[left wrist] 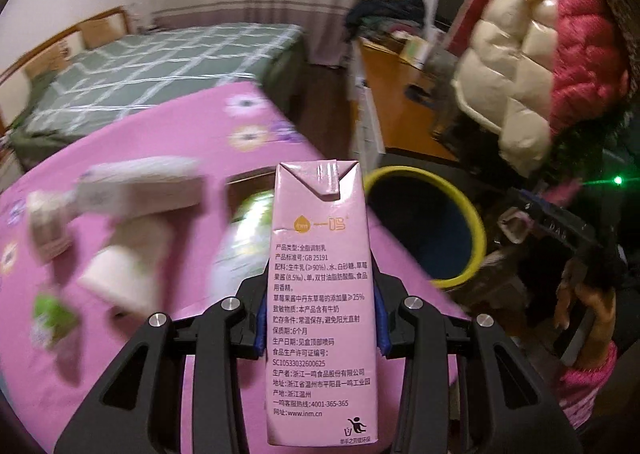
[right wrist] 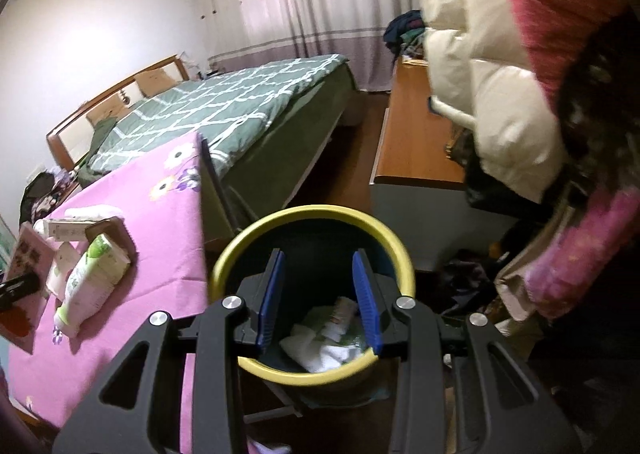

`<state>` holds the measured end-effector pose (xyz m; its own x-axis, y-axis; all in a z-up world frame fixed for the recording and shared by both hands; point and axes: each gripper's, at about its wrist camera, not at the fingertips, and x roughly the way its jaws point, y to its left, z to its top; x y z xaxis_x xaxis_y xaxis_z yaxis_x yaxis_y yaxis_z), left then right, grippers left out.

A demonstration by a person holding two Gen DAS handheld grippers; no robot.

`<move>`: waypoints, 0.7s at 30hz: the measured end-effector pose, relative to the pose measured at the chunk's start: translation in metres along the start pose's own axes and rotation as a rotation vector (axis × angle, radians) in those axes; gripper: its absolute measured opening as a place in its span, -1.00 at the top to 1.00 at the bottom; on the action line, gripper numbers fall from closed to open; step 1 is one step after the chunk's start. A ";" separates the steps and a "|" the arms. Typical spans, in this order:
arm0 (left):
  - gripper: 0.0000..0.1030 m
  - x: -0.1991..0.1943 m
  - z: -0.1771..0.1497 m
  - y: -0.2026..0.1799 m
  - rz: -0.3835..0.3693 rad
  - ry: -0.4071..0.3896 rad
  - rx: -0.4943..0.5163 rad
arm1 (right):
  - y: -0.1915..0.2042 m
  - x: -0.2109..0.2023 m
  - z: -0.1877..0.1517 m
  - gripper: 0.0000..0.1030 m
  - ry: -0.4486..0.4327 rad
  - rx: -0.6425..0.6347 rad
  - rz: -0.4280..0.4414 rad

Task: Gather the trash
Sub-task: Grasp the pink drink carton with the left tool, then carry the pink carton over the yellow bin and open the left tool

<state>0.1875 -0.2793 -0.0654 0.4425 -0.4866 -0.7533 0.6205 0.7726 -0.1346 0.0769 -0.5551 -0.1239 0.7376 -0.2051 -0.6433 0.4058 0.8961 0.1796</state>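
Left wrist view: the left tool is clamping a pink milk carton between its 2 blue pads, gripping the narrow sides near mid-height. The carton is standing upright in the grip and is hanging clear of the pink tabletop, so it is judged to be in transit. The yellow-rimmed bin is sitting just beyond the tabletop edge, to the carton's right, which is the likely drop point. More packets, including a white box and a green-and-white pouch, are lying blurred on the tabletop, awaiting collection.

Right wrist view: the right tool is hovering directly above the bin, its jaws partly apart and holding nothing. White paper waste is lying inside the bin below the jaws. The pouch and boxes are lying to the left on the tabletop, well apart from this tool.
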 end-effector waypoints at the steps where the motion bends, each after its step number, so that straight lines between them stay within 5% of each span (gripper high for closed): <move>1: 0.25 0.008 0.005 -0.010 -0.013 0.007 0.015 | -0.005 -0.001 0.000 0.34 -0.003 0.009 -0.004; 9: 0.25 0.089 0.049 -0.096 -0.065 0.039 0.137 | -0.037 -0.004 -0.007 0.33 -0.002 0.064 -0.010; 17: 0.24 0.150 0.070 -0.129 -0.089 0.069 0.155 | -0.044 0.000 -0.008 0.23 0.006 0.078 -0.011; 19: -0.06 0.161 0.073 -0.130 -0.084 0.077 0.148 | -0.042 0.000 -0.007 0.23 0.006 0.080 -0.012; 20: -0.63 0.166 0.075 -0.130 -0.064 0.070 0.142 | -0.041 0.000 -0.007 0.23 0.005 0.079 -0.015; 21: -0.75 0.165 0.075 -0.128 -0.056 0.049 0.136 | -0.041 0.000 -0.007 0.22 0.004 0.078 -0.017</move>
<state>0.2297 -0.4890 -0.1234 0.3744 -0.5044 -0.7781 0.7266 0.6809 -0.0917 0.0565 -0.5892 -0.1362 0.7281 -0.2179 -0.6500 0.4589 0.8592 0.2261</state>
